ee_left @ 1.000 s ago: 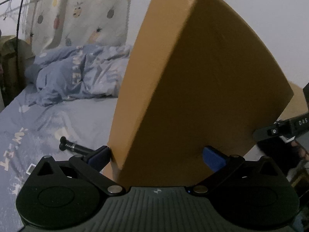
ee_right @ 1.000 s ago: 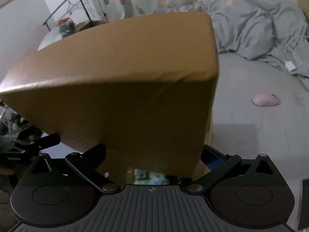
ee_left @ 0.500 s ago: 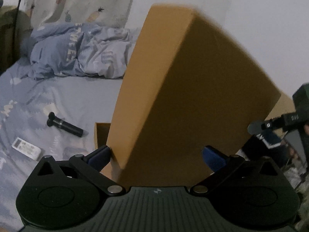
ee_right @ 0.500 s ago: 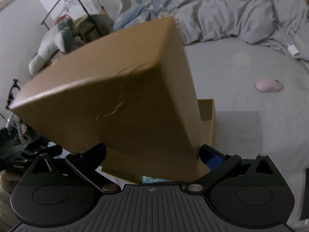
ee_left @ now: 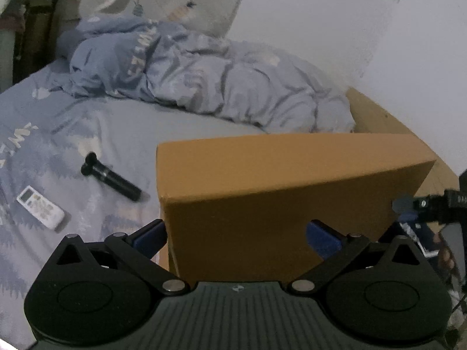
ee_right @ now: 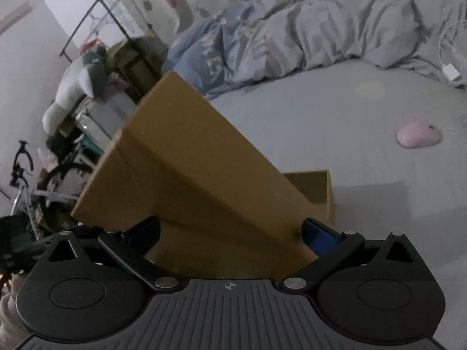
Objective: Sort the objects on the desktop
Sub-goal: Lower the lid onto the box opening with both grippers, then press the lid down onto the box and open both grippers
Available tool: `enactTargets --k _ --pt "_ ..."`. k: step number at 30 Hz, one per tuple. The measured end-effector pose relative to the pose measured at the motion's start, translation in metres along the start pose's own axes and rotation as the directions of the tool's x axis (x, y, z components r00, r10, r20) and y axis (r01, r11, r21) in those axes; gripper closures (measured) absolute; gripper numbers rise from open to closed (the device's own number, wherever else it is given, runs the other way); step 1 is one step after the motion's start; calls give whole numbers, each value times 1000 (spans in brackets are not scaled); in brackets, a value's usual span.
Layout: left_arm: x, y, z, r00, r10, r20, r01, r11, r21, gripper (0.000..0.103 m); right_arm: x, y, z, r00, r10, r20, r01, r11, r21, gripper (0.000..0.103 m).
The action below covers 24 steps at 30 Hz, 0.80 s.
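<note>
I see the brown cardboard lid (ee_left: 280,180) directly between the blue pads of my left gripper (ee_left: 236,233), filling the frame from about 9 to 3 o'clock. Its near face runs down behind the gripper body. The left pad (ee_left: 150,234) sits against the lid's left corner; the right pad (ee_left: 322,236) lies in front of the near face, and I cannot tell if it touches. Jaws stand wide; whether they actually clamp the lid I cannot tell.

From the right wrist, the same lid (ee_right: 186,169) is tilted, rising from my right gripper (ee_right: 230,233) toward 11 o'clock. Its lower end sits between both pads, with the right pad (ee_right: 316,237) against its edge. Jaws spread wide around it; firm grip not confirmed.

The open box base (ee_right: 318,186) lies under the lid's low end, at about 1 o'clock from the right gripper, resting on the grey-blue bed sheet (ee_right: 335,122).

Outward, left view: a black flashlight (ee_left: 112,178) at 10 o'clock on the sheet, a white remote control (ee_left: 41,207) just beyond it at 9 o'clock, apart from the lid. Right view: a pink mouse (ee_right: 418,137) at 2 o'clock, well apart from the box. A crumpled duvet (ee_left: 204,81) lies at 12 o'clock.
</note>
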<state>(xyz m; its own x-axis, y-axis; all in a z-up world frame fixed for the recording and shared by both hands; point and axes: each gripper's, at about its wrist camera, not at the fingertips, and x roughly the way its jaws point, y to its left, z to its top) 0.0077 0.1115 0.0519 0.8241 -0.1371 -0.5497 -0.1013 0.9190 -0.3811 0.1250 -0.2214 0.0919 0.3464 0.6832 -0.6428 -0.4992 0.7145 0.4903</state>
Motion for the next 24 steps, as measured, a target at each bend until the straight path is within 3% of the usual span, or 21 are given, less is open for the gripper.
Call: enactTargets --k 7,13,18,21,24 --pt "23 3 2 998 48 49 -49 999 22 0 35 -30 2 999 -35 30 34 999 3 0" --pt "51 8 -20 998 45 -39 -44 999 22 0 72 -41 -12 998 -65 -1 65 997 -41 0" --pt "64 4 -35 996 33 -79 -30 999 36 0 83 -27 -21 987 -160 20 161 978 -129 0" --pt "64 -1 -35 999 32 -44 -30 999 44 0 91 -21 -27 975 -223 -1 220 960 -171 0" --pt "57 -8 -26 999 37 -17 -36 998 45 0 91 -31 -29 981 -195 -19 192 976 -103 0"
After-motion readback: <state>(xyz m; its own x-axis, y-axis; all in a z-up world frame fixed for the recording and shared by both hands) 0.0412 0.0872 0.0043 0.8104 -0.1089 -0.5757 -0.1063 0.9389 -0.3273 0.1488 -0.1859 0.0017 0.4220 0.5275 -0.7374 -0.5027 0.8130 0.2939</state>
